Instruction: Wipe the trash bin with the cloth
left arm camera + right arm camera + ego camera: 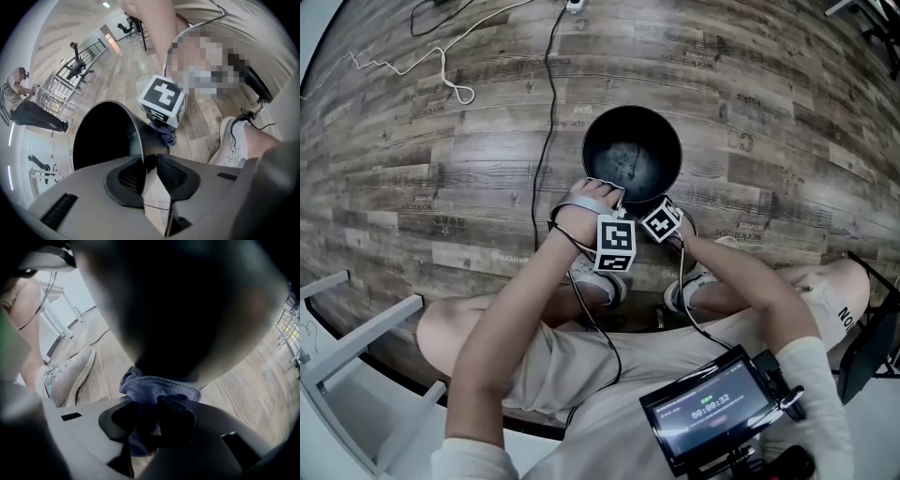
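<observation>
A round black trash bin (633, 155) stands upright on the wooden floor in front of the seated person. My left gripper (149, 161) is shut on the near rim of the bin (103, 136), which runs between its pads. In the head view the left gripper (609, 197) sits at that rim under its marker cube. My right gripper (152, 411) is shut on a blue-grey cloth (159, 387) and holds it against the bin's outer wall (187, 310), low down. From the left gripper view the cloth (167, 136) shows beneath the right gripper's cube (163, 101).
A black cable (546, 112) runs across the floor left of the bin; a white cord (441, 66) lies further left. The person's shoes (600, 281) (689, 286) flank the grippers. A white frame (356, 347) stands at bottom left. Another person (23, 103) stands far off.
</observation>
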Demonstrator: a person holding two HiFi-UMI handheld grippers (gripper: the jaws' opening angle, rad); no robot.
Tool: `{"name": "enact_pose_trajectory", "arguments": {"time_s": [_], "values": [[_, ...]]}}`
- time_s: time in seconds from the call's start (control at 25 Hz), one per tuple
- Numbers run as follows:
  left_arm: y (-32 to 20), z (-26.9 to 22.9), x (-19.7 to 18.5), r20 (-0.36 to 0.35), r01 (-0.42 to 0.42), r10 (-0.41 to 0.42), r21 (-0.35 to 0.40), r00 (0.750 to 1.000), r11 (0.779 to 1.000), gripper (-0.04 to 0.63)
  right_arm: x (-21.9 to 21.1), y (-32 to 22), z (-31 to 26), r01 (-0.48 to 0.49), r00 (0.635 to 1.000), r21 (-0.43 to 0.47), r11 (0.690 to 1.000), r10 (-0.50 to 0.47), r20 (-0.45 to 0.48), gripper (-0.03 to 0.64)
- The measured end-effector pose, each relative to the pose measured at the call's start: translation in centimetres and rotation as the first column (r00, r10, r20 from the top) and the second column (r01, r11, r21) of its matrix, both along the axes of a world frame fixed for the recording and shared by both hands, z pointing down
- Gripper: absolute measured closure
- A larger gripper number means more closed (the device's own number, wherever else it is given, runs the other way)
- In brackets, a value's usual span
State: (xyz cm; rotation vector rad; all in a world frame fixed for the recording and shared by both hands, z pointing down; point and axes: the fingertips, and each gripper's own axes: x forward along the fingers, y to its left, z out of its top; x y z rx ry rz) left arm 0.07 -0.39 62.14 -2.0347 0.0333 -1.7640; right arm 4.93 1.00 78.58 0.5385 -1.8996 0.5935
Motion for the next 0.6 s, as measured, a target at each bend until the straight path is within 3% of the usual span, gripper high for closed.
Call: {"name": "enact_pose_trajectory", "arguments": {"time_s": [0.32, 0.6], "values": [[0.0, 0.1, 0.0, 0.001, -0.004, 0.004, -0.003, 1.000, 1.000, 0.505, -0.2, 0.2, 2.4, 0.026, 1.000, 0.044, 0.999, -0.025, -0.019, 0.528], [0.1, -0.1, 0.1, -0.036, 0.058, -0.060, -0.038, 0.998, 0.998, 0.503, 0.2, 2.3, -0.1, 0.025, 1.000, -0.085, 0.996, -0.025, -0.001, 0.528]]}}
